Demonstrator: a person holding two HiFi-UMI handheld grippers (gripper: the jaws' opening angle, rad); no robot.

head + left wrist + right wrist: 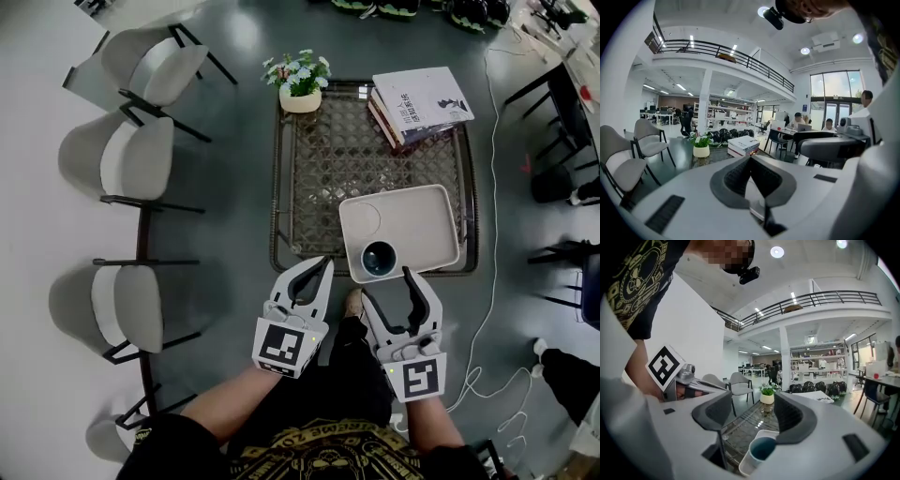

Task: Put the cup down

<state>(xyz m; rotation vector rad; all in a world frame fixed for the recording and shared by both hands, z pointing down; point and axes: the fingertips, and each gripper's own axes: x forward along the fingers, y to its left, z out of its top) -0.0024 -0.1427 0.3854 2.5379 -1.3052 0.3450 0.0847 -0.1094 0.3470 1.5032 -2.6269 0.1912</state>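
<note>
A white cup (379, 258) with a dark blue inside stands upright on the near edge of a beige tray (417, 214). The tray lies on the low woven-top table (323, 164). My right gripper (387, 284) hovers just on the near side of the cup and above it, jaws open, with nothing between the pads. In the right gripper view the cup (758, 454) sits below the right gripper (752, 409) on the tray (765, 433). My left gripper (319, 268) hangs beside it to the left, over the table's near edge, shut and empty; its fingertips meet in the left gripper view (750, 161).
A potted plant (300, 86) and a stack of books (418, 105) stand at the table's far end. Three pale chairs (131, 159) line the left side. A white cable (487, 309) trails on the floor at the right. A shoe (353, 301) shows between the grippers.
</note>
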